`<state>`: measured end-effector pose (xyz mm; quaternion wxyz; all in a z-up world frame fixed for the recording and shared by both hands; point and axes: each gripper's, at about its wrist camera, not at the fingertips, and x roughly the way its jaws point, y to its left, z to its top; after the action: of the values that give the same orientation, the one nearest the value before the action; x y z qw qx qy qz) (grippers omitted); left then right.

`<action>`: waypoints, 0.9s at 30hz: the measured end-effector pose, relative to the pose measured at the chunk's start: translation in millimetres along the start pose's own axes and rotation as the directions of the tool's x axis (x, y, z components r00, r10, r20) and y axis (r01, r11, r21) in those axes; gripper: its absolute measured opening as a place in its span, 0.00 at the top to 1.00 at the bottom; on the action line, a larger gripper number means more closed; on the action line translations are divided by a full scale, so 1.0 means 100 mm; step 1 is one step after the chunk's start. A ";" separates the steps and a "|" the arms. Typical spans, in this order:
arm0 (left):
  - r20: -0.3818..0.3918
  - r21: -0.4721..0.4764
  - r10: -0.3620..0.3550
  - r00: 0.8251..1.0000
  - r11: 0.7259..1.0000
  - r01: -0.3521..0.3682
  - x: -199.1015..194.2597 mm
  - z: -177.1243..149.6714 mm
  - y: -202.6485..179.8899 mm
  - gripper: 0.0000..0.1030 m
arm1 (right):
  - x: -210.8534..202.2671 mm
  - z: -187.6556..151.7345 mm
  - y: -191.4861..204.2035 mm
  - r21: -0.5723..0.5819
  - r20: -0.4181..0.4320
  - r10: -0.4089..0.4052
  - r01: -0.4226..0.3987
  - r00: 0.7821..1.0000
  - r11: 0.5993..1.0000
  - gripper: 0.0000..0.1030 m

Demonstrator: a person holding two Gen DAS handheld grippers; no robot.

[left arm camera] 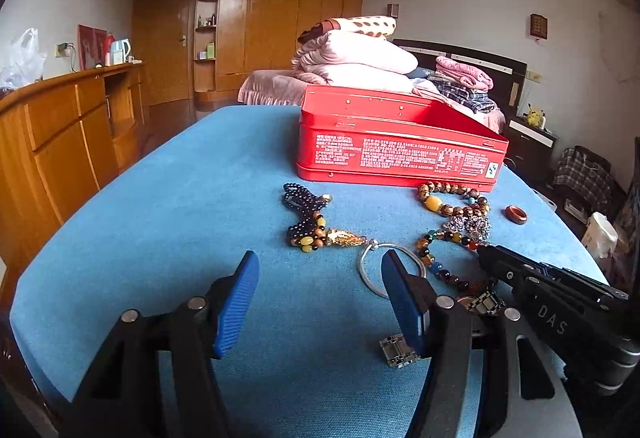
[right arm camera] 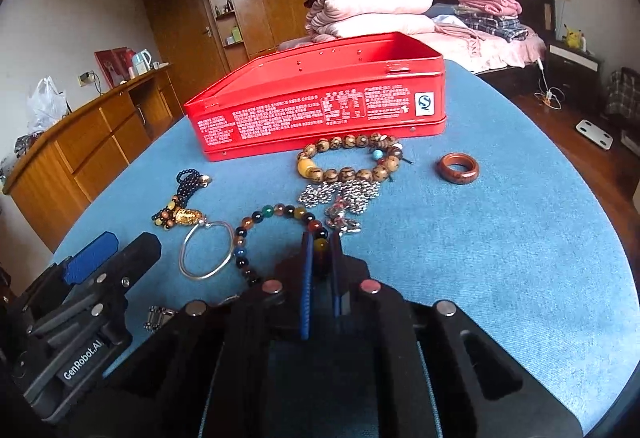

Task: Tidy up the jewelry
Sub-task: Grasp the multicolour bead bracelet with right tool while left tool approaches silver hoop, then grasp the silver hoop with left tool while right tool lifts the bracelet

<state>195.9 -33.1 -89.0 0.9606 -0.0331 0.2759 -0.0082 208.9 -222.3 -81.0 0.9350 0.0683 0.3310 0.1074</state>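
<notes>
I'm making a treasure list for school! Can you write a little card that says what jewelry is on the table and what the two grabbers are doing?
Table: blue cloth top
Box: red tin, open, behind the jewelry
Bracelets: colorful bead bracelet; brown wooden bead bracelet; silver bangle; dark bead bracelet with gold charm
Ring: brown ring, lying alone on the right
Chain: silver chain pile
Watch: metal watch band, partly hidden
Left gripper: jaws wide apart, holding nothing
Right gripper: jaws closed on the colorful bead bracelet

A home bedroom: bed (left arm camera: 280, 86) piled with quilts (left arm camera: 356, 58), wooden wardrobe (left arm camera: 248, 18)
</notes>
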 end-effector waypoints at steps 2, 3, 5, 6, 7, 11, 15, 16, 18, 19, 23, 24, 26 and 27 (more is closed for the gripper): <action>-0.004 0.006 -0.008 1.000 1.000 0.008 0.01 -0.01 -0.04 0.39 | -0.10 0.00 -0.06 0.003 0.038 -0.023 0.023 0.999 1.000 0.93; -0.006 0.010 -0.012 1.000 1.000 0.012 0.02 -0.01 -0.07 0.39 | -0.16 0.01 -0.10 0.005 0.057 -0.032 0.031 0.998 0.999 0.93; -0.016 0.014 -0.022 1.000 1.000 0.022 0.04 -0.01 -0.11 0.39 | -0.25 0.02 -0.16 -0.002 0.080 -0.062 0.063 0.995 0.998 0.93; -0.022 0.015 -0.027 0.999 1.000 0.027 0.05 -0.01 -0.13 0.39 | -0.28 0.01 -0.20 0.000 0.084 -0.079 0.079 0.993 0.997 0.93; -0.029 0.018 -0.031 0.999 0.999 0.031 0.07 0.00 -0.16 0.39 | -0.29 0.00 -0.24 0.006 0.081 -0.087 0.087 0.993 0.996 0.93; -0.055 0.024 -0.052 0.997 0.998 0.053 0.14 0.00 -0.28 0.39 | -0.30 -0.01 -0.38 0.025 0.067 -0.088 0.087 0.994 0.996 0.93; -0.078 0.039 -0.055 0.995 0.998 0.058 0.21 -0.03 -0.38 0.39 | -0.31 -0.02 -0.39 0.015 0.065 -0.076 0.075 0.995 0.997 0.93; -0.079 0.039 -0.051 0.996 0.998 0.054 0.22 -0.03 -0.40 0.39 | -0.30 -0.02 -0.39 0.014 0.064 -0.074 0.073 0.995 0.997 0.93; -0.085 0.038 -0.052 0.995 0.998 0.056 0.23 -0.02 -0.41 0.39 | -0.30 -0.02 -0.39 0.015 0.060 -0.069 0.068 0.996 0.998 0.93; -0.092 0.037 -0.053 0.994 0.998 0.057 0.24 -0.01 -0.41 0.39 | -0.29 -0.02 -0.40 0.017 0.058 -0.068 0.067 0.996 0.998 0.93; -0.109 0.041 -0.058 0.992 0.997 0.063 0.27 0.00 -0.42 0.44 | -0.25 -0.03 -0.42 0.028 0.040 -0.065 0.063 0.997 0.998 0.93; -0.110 0.045 -0.057 0.992 0.997 0.062 0.28 0.01 -0.42 0.52 | -0.23 -0.03 -0.42 0.029 0.036 -0.064 0.063 0.997 0.998 0.93; -0.110 0.046 -0.058 0.992 0.997 0.064 0.29 0.01 -0.40 0.56 | -0.22 -0.03 -0.44 0.032 0.029 -0.062 0.061 0.998 0.998 0.93; -0.111 0.044 -0.063 0.992 0.997 0.069 0.29 0.02 -0.40 0.56 | -0.22 -0.03 -0.43 0.033 0.027 -0.062 0.061 0.998 0.998 0.93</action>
<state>222.0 -73.9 -100.2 0.9437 -0.0187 0.3268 -0.0483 197.0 -269.4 -79.1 0.9412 0.0747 0.3216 0.0723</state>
